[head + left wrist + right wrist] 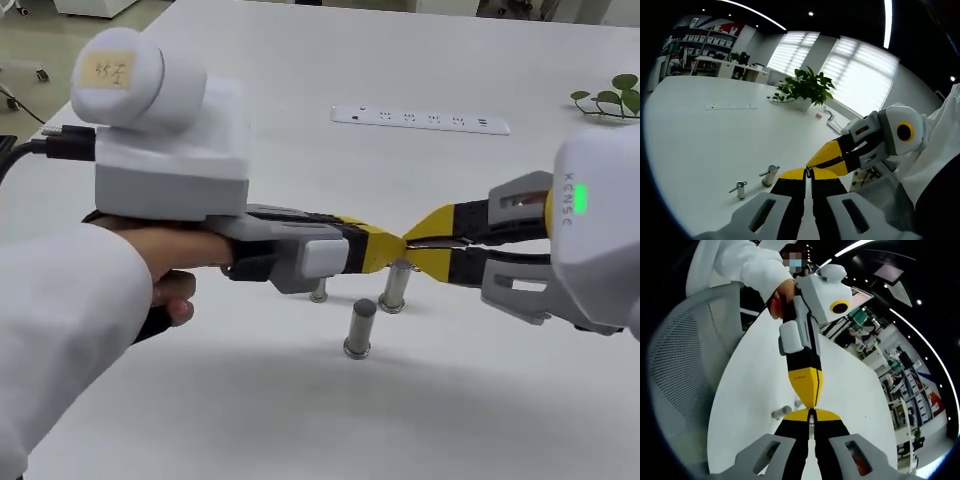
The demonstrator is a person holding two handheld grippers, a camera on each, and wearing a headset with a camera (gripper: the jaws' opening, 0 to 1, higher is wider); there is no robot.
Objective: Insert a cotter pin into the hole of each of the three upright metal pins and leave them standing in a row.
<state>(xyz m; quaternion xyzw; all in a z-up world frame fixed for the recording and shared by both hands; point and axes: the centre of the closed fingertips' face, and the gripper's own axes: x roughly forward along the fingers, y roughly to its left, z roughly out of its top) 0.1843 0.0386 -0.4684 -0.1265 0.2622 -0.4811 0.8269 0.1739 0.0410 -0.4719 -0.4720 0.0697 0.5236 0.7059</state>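
Grippers: two, tips touching.
Left gripper: jaws pressed together.
Right gripper: jaws closed on one thin metal piece.
Upright metal pins: three, on the white table just below the tips; two carry a cross piece.

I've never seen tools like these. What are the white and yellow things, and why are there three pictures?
A person holds two pinching tools, one in each hand. The left gripper and right gripper meet tip to tip, both shut. One picture comes from a camera on the person's head; the other two from cameras on the tools. On the table stand three metal pins, with a power strip behind. Whether something tiny is pinched is too small to see.
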